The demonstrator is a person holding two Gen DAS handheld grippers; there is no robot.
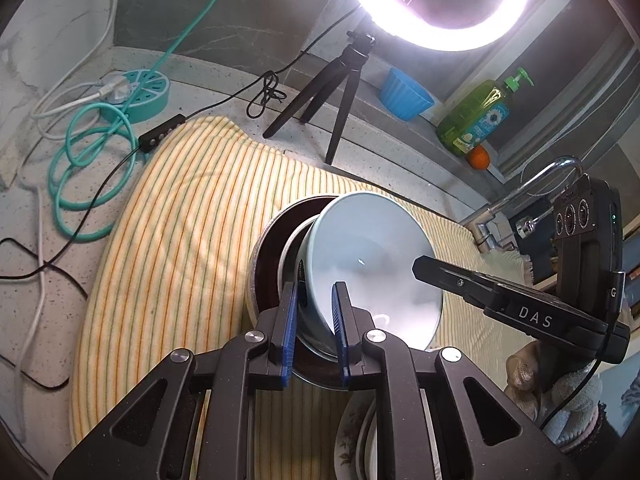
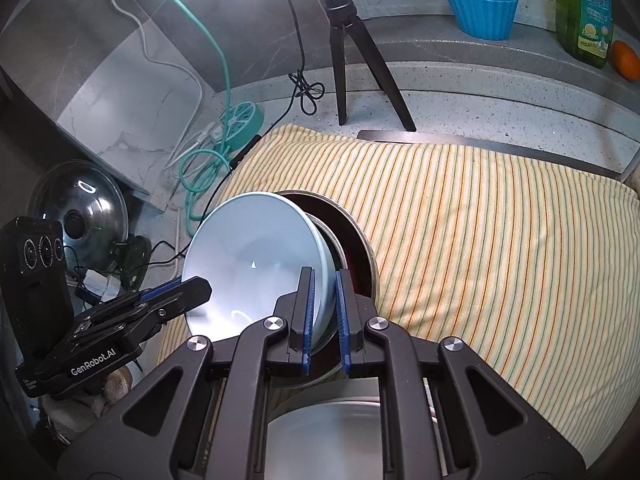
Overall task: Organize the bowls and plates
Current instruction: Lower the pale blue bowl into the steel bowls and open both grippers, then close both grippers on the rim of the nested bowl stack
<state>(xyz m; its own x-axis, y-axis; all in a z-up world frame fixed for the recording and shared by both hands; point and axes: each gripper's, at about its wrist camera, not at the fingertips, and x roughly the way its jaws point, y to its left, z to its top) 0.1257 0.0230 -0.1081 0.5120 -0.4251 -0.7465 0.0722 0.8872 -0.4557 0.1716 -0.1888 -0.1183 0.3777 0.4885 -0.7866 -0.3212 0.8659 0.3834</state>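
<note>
My left gripper (image 1: 317, 322) has its blue-padded fingers (image 1: 289, 328) drawn narrow around the near rim of the pale blue bowl (image 1: 380, 264), one pad outside the wall, one inside. My right gripper (image 2: 324, 316) pinches the opposite rim of that bowl (image 2: 256, 256) the same way, fingers (image 2: 307, 312) close together. The bowl tilts on edge between the two, leaning into a dark-lined metal bowl (image 1: 272, 248) that sits on the yellow striped cloth (image 1: 180, 240). Below the right gripper lies a stack of pale plates (image 2: 328, 424); a floral-rimmed plate (image 1: 350, 436) shows under the left one. Behind the cloth stand a black tripod (image 2: 352, 52), a blue ribbed cup (image 2: 482, 8), a green soap bottle (image 1: 476, 116) and an orange (image 1: 479, 157) on the speckled counter (image 2: 460, 92).
</note>
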